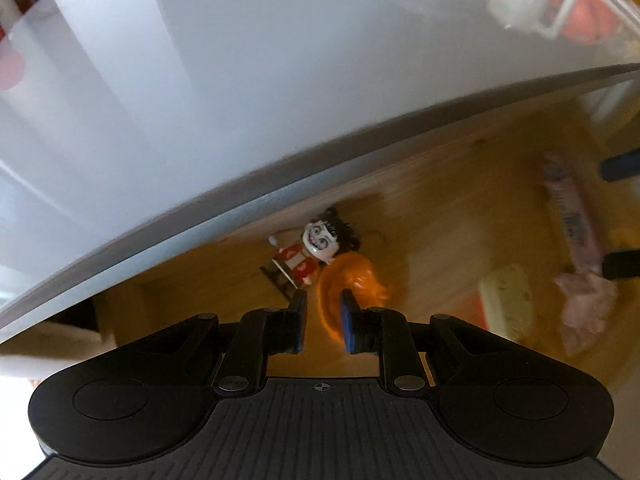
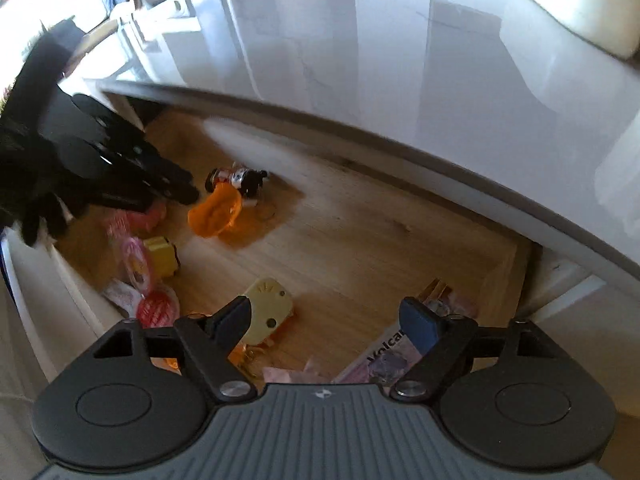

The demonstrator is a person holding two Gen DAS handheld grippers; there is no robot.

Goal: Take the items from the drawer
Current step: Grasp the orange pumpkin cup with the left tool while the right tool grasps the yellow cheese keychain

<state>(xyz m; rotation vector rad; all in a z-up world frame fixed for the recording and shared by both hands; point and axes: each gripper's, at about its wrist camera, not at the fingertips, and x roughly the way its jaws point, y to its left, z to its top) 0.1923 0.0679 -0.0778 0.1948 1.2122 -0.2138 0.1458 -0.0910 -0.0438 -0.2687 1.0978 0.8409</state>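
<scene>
The open drawer's wooden floor (image 2: 360, 232) holds several small items. An orange translucent plastic piece (image 1: 352, 280) (image 2: 216, 212) lies beside a small toy figure (image 1: 316, 246) (image 2: 240, 178) with a white face and dark hair. My left gripper (image 1: 324, 312) (image 2: 188, 192) hovers right over the orange piece, its fingers a narrow gap apart. The piece shows between and beyond them, with a sliver of wood at the left finger. My right gripper (image 2: 326, 312) stands wide open near the drawer front, above a pale yellow toy (image 2: 268, 312) and a purple packet (image 2: 384, 356).
The glossy white countertop (image 2: 400, 60) overhangs the back of the drawer. A yellow block (image 2: 162, 258), pink and red wrapped sweets (image 2: 156, 308) and the white drawer wall (image 2: 52, 280) lie at the left. A long pink packet (image 1: 568, 212) and yellow toy (image 1: 508, 300) sit right of the left gripper.
</scene>
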